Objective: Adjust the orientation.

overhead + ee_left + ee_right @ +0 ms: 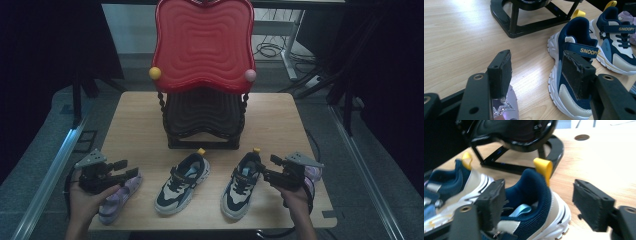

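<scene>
Hovering low over the shoes, left tongs [126, 168] and right tongs [267, 167], both agape.

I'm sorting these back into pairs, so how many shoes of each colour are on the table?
Navy and white sneakers: 2, one left of centre and one right of centre
Lilac shoes: 2, one under the left tool and one behind the right tool
Total: 4 shoes
</scene>
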Motion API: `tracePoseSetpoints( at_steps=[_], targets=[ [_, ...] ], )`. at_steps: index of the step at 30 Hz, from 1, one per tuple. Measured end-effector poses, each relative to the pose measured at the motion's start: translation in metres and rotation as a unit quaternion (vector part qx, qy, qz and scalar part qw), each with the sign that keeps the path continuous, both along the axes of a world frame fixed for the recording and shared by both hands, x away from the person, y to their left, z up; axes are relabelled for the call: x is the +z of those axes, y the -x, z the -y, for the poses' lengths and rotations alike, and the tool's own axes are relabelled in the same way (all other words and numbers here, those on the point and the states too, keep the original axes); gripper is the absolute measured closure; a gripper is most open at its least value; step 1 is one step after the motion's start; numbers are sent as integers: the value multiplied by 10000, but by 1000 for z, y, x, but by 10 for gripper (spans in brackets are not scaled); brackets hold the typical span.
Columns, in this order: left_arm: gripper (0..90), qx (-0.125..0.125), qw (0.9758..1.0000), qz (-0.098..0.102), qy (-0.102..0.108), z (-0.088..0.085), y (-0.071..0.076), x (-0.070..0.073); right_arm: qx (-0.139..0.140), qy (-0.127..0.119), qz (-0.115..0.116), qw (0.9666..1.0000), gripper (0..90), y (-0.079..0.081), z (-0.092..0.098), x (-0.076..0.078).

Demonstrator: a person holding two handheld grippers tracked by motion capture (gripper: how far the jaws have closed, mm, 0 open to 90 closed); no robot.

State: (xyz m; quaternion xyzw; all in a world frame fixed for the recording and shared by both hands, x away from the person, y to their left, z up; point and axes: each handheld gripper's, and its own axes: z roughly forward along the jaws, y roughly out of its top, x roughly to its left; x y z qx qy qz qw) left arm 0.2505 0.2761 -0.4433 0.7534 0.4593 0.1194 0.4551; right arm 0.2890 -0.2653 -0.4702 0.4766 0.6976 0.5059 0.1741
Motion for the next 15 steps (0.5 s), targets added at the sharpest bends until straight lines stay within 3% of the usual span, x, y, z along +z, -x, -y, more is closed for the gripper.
tracePoseSetpoints(
  at_steps=[1, 2, 5, 8, 11, 12, 13, 15],
  targets=[
    [411, 0, 10000, 0, 0, 0, 0, 0, 0, 0, 0, 10000, 256, 0, 0, 0],
    [411, -8, 10000, 2, -7, 0, 0, 0, -177, -69, -79, 9998, 249, 0, 3, 2],
    [411, -26, 10000, -14, -36, 2, -1, -2, -210, -33, -118, 9997, 233, 1, 8, 3],
    [413, -280, 9991, -91, 308, 4, 0, -2, -217, 106, -180, 9995, 242, 1, 11, 3],
    [412, -323, 9994, 19, 157, 8, 4, 3, -54, 251, -204, 9995, 384, 2, 17, 6],
    [412, -323, 9994, 19, 157, 8, 4, 3, -54, 251, -204, 9995, 384, 2, 17, 6],
    [411, -335, 9993, 26, 191, 8, 5, 3, 63, 345, -208, 9992, 468, 4, 20, 9],
    [411, -317, 9993, 23, 174, 8, 5, 3, 94, 386, -187, 9990, 514, 4, 21, 10]
  ],
)
